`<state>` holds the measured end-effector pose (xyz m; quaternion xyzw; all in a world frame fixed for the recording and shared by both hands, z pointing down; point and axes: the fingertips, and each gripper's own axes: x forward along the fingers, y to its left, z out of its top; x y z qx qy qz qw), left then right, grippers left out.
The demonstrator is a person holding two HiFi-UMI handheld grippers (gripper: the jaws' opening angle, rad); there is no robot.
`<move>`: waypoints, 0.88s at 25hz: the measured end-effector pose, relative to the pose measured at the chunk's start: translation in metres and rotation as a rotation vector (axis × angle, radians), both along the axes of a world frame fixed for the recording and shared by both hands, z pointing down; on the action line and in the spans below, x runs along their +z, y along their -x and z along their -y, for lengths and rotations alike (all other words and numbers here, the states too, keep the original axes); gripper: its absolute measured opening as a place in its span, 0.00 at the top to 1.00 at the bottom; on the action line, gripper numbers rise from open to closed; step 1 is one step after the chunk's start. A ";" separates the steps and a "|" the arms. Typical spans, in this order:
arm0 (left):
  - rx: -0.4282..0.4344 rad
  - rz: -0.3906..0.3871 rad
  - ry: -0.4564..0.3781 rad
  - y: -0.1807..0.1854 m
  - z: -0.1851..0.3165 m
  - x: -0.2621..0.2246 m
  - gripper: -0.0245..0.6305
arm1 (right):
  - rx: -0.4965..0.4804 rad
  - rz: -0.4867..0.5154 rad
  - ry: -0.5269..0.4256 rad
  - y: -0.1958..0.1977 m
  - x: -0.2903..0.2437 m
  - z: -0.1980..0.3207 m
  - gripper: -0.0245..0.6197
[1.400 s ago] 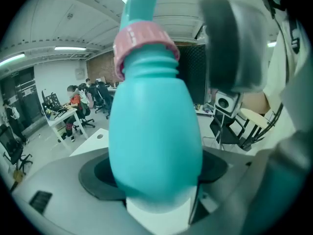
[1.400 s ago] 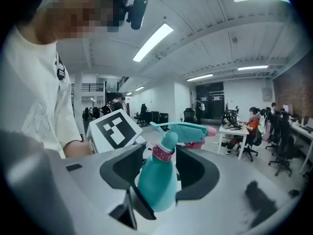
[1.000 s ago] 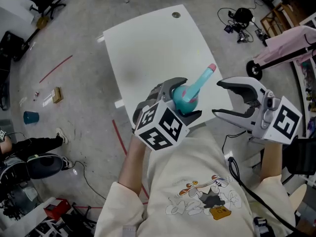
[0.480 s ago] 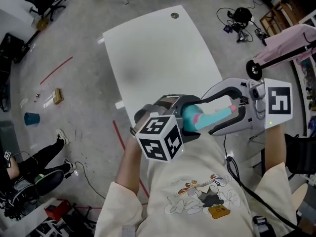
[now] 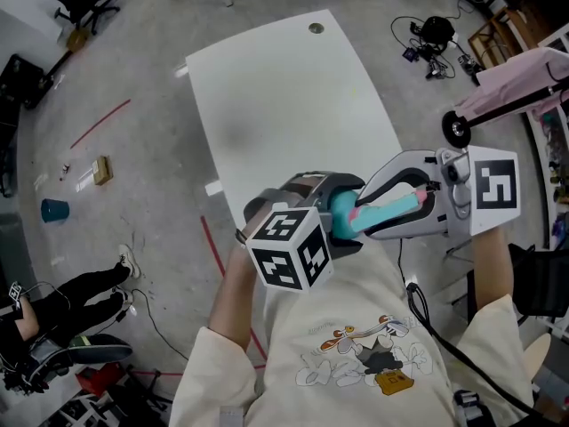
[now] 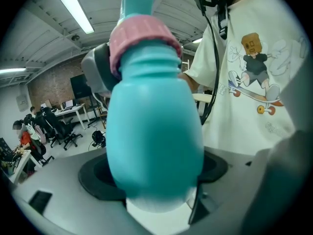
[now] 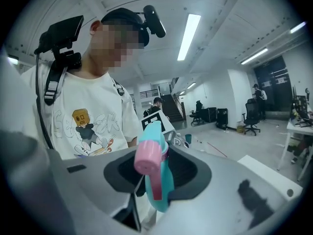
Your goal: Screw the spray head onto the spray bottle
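A teal spray bottle point(image 5: 340, 213) point(image 6: 156, 141) lies nearly level in front of the person's chest, with my left gripper point(image 5: 348, 213) shut on its body. A pink collar point(image 6: 142, 38) rings its neck, and the teal spray head point(image 5: 396, 206) point(image 7: 157, 180) with its pink nozzle point(image 7: 146, 158) sits on the neck, pointing right. My right gripper point(image 5: 370, 213) reaches in from the right with its jaws closing round the spray head, and both jaws touch it low down in the right gripper view. The bottle's base is hidden by the left jaws.
Beyond the grippers stands a white table point(image 5: 284, 96) with a small round cap at its far edge. A pink cart point(image 5: 520, 92) and cables lie to the right. On the floor at the left are a teal cup point(image 5: 55, 210) and a seated person's legs point(image 5: 80, 278).
The bottle has tipped from pointing up-right to lying level toward the right. The right gripper, open and apart a second ago, has come in over the spray head and narrowed its jaws.
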<state>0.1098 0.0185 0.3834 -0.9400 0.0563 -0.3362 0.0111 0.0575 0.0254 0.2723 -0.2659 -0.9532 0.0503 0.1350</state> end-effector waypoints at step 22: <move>0.001 0.259 0.234 0.006 -0.019 0.045 0.33 | -0.172 -0.375 -0.469 -0.018 0.050 -0.001 0.76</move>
